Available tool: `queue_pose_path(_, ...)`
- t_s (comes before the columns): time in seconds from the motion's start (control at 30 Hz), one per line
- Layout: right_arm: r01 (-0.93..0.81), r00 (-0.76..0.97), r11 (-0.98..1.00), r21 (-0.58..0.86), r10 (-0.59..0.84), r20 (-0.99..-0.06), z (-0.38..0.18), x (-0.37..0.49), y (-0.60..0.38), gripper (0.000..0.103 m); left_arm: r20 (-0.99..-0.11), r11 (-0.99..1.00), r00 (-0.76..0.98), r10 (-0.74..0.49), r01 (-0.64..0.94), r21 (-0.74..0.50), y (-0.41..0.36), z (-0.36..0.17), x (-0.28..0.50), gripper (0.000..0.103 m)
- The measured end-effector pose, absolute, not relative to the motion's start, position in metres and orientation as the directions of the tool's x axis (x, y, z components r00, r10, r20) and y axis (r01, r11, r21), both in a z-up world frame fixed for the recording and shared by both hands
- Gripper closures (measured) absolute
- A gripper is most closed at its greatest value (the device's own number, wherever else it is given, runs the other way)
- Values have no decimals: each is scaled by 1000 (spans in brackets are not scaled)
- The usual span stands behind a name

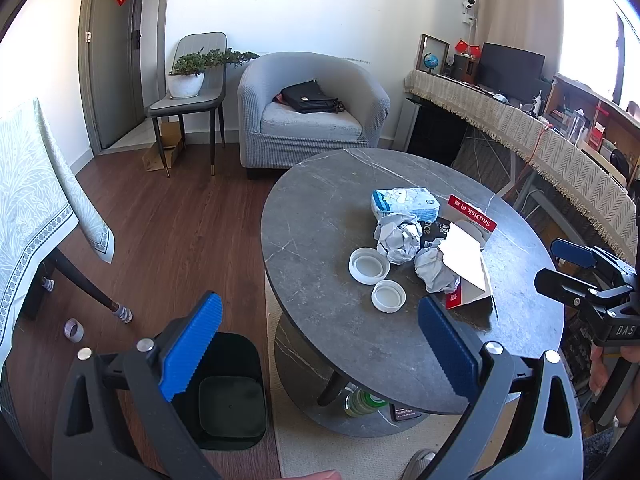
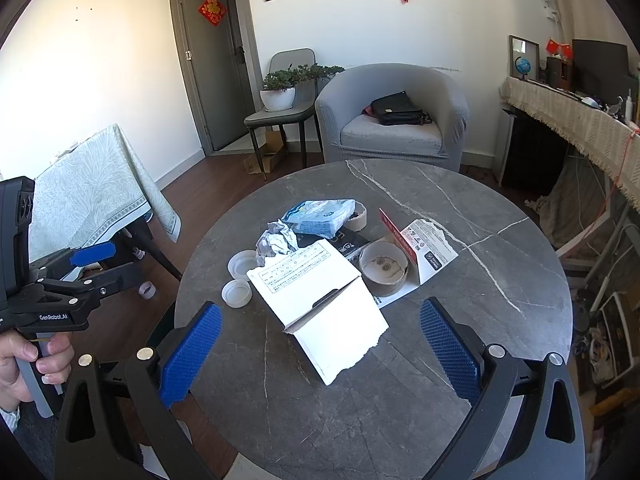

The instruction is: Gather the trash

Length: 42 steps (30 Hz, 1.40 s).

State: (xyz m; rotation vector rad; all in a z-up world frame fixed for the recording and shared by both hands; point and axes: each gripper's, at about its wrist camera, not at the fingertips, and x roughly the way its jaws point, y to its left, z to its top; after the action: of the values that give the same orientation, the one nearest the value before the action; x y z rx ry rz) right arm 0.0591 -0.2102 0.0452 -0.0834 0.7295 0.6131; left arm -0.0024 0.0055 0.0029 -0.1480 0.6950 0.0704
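My left gripper (image 1: 320,344) is wide open. Its two blue fingers (image 1: 192,344) sit at the bottom of the left wrist view, far apart, and nothing is between them. My right gripper (image 2: 320,352) is wide open too, and it holds nothing. Its blue fingers (image 2: 448,348) sit low in the right wrist view. In that view my left hand (image 2: 28,364) shows at the lower left edge, wrapped around the handle. In the left wrist view my right hand (image 1: 604,368) shows at the right edge, partly hidden by the handle.
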Motion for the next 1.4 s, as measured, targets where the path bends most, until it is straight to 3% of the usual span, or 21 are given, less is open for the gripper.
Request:
queue_pose_path(0.93,-554,576,822,133,493,-652,43,59,-210,3,-631,988,776,8,-104,-115,5,5,-5,3)
queue_pose_path(1.07,-555,580,822,123,489,-652,39,60,-208,3,-613,991,790,7,-90,-104,6,15,0,15)
queue_pose_path(1.17,-560,584,821,113,488,-649,36,60,-207,4,-613,990,790,-16,-75,-123,7,17,4,16)
queue_pose_path(1.23,-559,582,823,104,478,-658,33,62,-206,15,-619,990,785,-27,-66,-127,7,18,9,16)
queue_pose_path(1.4,-565,575,820,93,472,-669,27,64,-209,18,-644,988,763,-60,-47,-147,6,12,22,27)
